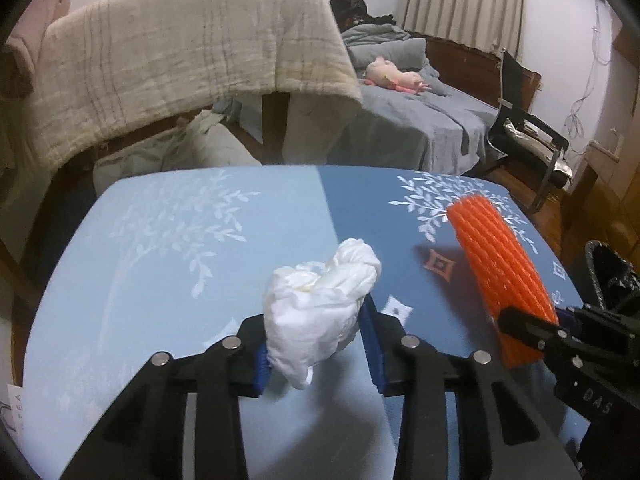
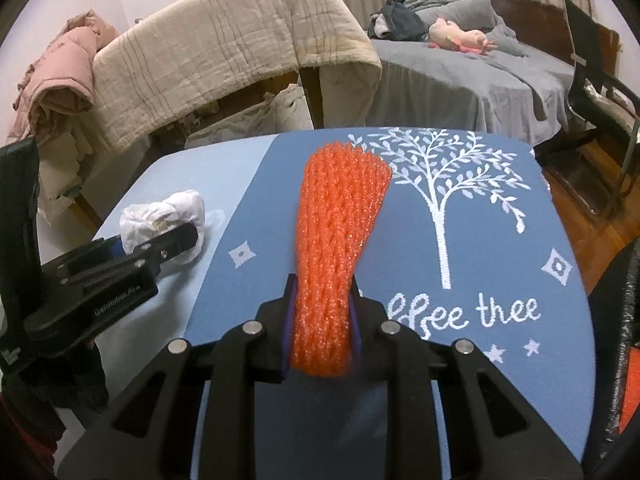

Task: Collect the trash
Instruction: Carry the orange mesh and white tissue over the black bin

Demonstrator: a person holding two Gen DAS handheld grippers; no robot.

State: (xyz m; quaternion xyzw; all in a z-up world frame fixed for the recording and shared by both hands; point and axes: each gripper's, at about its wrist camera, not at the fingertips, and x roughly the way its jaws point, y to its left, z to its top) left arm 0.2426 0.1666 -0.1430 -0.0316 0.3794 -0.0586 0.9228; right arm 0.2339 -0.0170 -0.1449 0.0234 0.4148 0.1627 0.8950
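1. Tongs first: my left tongs (image 1: 316,344) are clenched around a crumpled white tissue wad (image 1: 320,300), the blue pads pressing its lower flanks; my right tongs (image 2: 320,328) are clamped on the near end of a long orange foam mesh sleeve (image 2: 340,240), which is squeezed narrow where the pads bite.
2. Tissue wad sits over the pale half of the blue tree-printed table (image 1: 160,260), near its middle seam; from either view I cannot tell whether its underside touches the cloth or hangs just clear.
3. Orange sleeve stretches away from my right tongs across the darker half of the table, fanning out at its far end beside the white tree print; its far end seems to rest on the cloth.
4. Both pieces look very light and soft; the tissue will crush rather than resist, so a hold across its bulk suits it, not on a loose tail that could tear or slip free.
5. Sleeve is springy and floppy; held at one end it will likely droop and swing, so I judge a slow carry wise.
6. Black bin bag (image 1: 612,276) shows at the right table edge; it looks the likely drop point.
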